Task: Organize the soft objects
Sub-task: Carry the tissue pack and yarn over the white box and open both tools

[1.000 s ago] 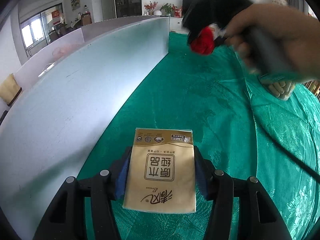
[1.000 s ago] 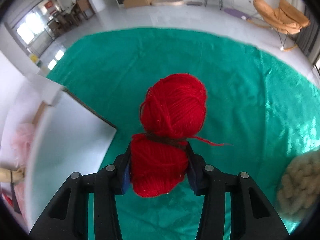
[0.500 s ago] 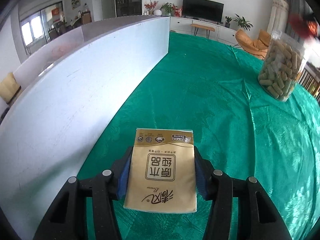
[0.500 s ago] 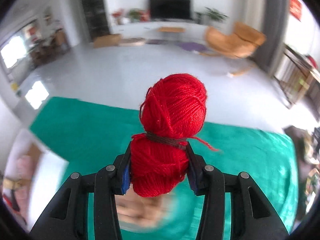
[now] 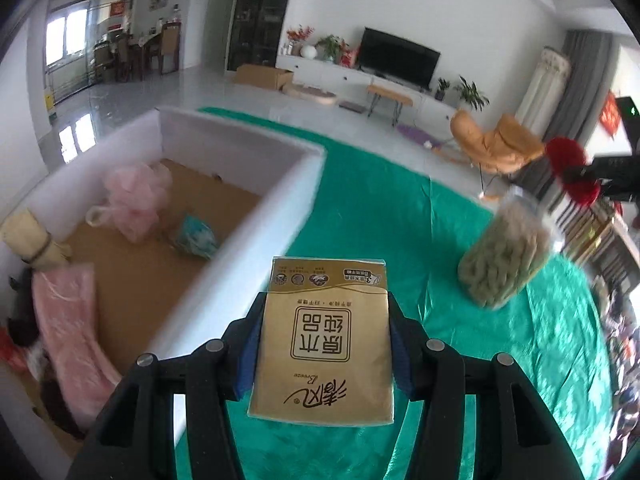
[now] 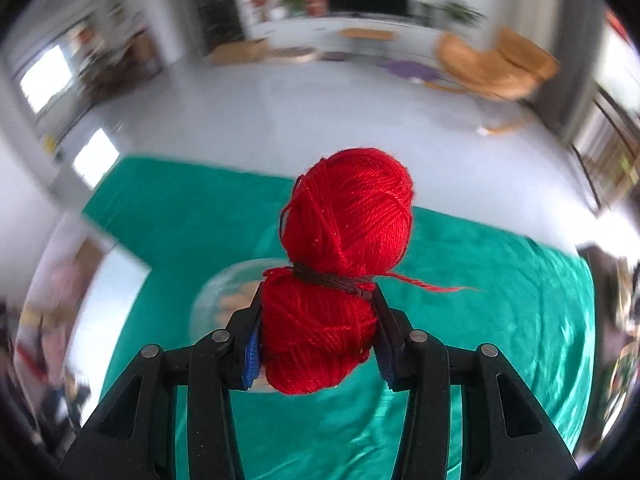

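Note:
My left gripper (image 5: 324,344) is shut on a tan tissue pack (image 5: 325,340) and holds it high above the green table, beside the white box (image 5: 280,184). The box holds a pink mesh puff (image 5: 136,196), a pink folded cloth (image 5: 68,332), a teal bundle (image 5: 196,236) and a cream roll (image 5: 28,240). My right gripper (image 6: 318,340) is shut on a red yarn ball (image 6: 344,248) and holds it in the air over the table. The yarn ball also shows at the right edge of the left wrist view (image 5: 570,168).
A clear bag of beige pieces (image 5: 500,260) stands on the green cloth (image 5: 400,208) to the right of the box; it shows blurred under the yarn in the right wrist view (image 6: 224,300). The box wall (image 6: 108,312) is at the left there.
My left gripper has risen with the tissue pack, so the inside of the box now shows. My right gripper has swung with the yarn ball and now looks down over the bag.

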A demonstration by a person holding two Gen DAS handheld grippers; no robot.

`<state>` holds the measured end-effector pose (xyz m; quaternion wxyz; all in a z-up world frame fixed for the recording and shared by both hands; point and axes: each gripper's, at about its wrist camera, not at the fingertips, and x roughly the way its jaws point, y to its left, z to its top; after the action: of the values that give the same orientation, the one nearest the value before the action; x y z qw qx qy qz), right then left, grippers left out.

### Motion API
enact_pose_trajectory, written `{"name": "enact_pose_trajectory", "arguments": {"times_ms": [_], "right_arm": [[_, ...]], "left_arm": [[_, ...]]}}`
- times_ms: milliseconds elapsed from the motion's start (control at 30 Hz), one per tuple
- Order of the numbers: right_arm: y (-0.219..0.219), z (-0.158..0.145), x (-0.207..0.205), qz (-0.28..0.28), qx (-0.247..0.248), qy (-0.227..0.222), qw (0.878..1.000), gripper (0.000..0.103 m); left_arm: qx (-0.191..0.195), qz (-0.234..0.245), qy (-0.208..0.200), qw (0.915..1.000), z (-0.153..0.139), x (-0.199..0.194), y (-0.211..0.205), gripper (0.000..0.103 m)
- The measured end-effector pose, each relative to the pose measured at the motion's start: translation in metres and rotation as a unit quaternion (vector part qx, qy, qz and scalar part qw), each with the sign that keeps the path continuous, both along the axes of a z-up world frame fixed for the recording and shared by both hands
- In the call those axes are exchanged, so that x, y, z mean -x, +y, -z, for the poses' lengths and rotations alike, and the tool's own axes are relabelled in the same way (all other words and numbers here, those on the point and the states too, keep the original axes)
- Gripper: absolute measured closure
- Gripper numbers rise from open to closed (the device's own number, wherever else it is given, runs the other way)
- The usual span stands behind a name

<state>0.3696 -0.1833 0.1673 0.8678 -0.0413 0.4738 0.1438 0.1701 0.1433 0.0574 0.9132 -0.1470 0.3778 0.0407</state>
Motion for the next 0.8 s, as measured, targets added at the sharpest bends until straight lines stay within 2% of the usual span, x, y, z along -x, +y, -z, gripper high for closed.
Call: {"name": "enact_pose_trajectory", "arguments": {"times_ms": [100,200,333,367,400,433,467,500,533,600,733,800], "right_arm": [[0.083,0.006,0.028,-0.083,-0.013,0.013,0.996,0.055],[0.155,0.015,0.062,-0.155,-0.025,0.019,0.987,0.055],[0.254,0.034,0.110,-0.240,-0.051,0.037,0.969,0.055],[0.279,0.040,0.122,-0.259,-0.054,0.041,0.963,0.054],[0.292,0.044,0.129,-0.268,-0.055,0.042,0.961,0.048],[0.308,0.049,0.136,-0.276,-0.061,0.042,0.958,0.045],[0.324,0.054,0.143,-0.286,-0.069,0.045,0.955,0.032],[0.333,0.060,0.147,-0.292,-0.068,0.053,0.953,0.027],[0.338,0.063,0.154,-0.294,-0.066,0.061,0.952,0.027],[0.352,0.066,0.163,-0.293,-0.061,0.061,0.952,0.027],[0.353,0.060,0.177,-0.291,-0.025,0.020,0.956,0.027],[0.347,0.052,0.179,-0.285,-0.019,0.007,0.958,0.027]], "left_arm": [[0.001,-0.031,0.000,0.9995,-0.021,0.010,0.040,0.050],[-0.016,-0.063,0.006,0.9979,-0.032,0.027,0.083,0.050],[-0.035,-0.109,0.030,0.9929,-0.033,0.056,0.148,0.050],[-0.037,-0.116,0.040,0.9918,-0.030,0.063,0.160,0.049],[-0.047,-0.128,0.054,0.9892,-0.027,0.068,0.172,0.048],[-0.056,-0.137,0.062,0.9870,-0.023,0.072,0.180,0.041],[-0.064,-0.143,0.068,0.9853,-0.021,0.077,0.187,0.023],[-0.072,-0.150,0.072,0.9835,-0.019,0.081,0.194,0.014],[-0.083,-0.160,0.071,0.9811,-0.018,0.089,0.200,0.008],[-0.104,-0.175,0.066,0.9769,-0.019,0.101,0.207,0.007],[-0.156,-0.206,0.081,0.9625,-0.021,0.111,0.205,0.007],[-0.157,-0.211,0.086,0.9609,-0.022,0.115,0.203,0.007]]}}
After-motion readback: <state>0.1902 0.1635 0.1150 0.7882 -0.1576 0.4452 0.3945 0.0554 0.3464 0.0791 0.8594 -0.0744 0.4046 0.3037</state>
